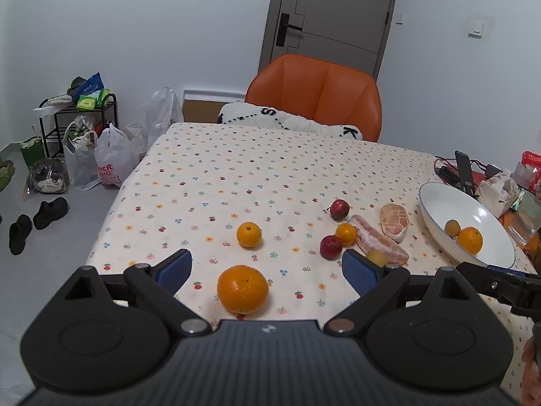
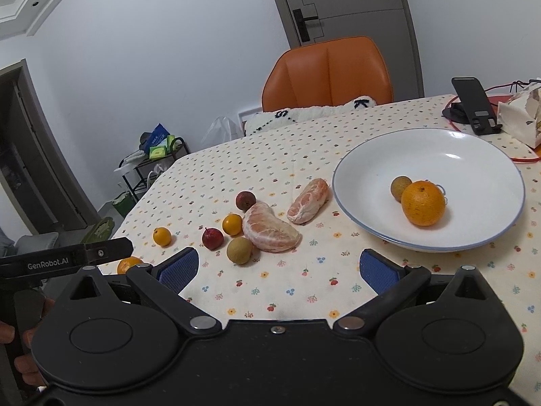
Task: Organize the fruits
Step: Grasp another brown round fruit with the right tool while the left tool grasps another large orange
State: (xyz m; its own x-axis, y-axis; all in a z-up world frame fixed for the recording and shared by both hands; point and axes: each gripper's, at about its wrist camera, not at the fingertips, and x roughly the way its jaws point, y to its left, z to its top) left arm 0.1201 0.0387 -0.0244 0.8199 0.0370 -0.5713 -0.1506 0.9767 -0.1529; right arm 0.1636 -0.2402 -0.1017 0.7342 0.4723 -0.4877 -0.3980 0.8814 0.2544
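Observation:
My left gripper (image 1: 267,269) is open, low over the flowered tablecloth, with a large orange (image 1: 242,289) lying between its blue pads, untouched. Beyond it lie a small orange (image 1: 249,234), another small orange (image 1: 346,233), two red fruits (image 1: 330,246), a longan (image 1: 377,257) and two peeled pomelo segments (image 1: 378,242). The white bowl (image 2: 372,176) holds an orange (image 2: 422,203) and a longan (image 2: 400,187). My right gripper (image 2: 279,267) is open over bare cloth, just in front of the bowl. The pomelo segments (image 2: 270,228) lie to its left.
An orange chair (image 1: 314,94) with a white cushion (image 1: 290,120) stands at the table's far side. A phone stand (image 2: 473,105), cables and a paper packet (image 2: 520,115) sit behind the bowl. The table's left edge drops to a floor with bags (image 1: 101,162) and shoes.

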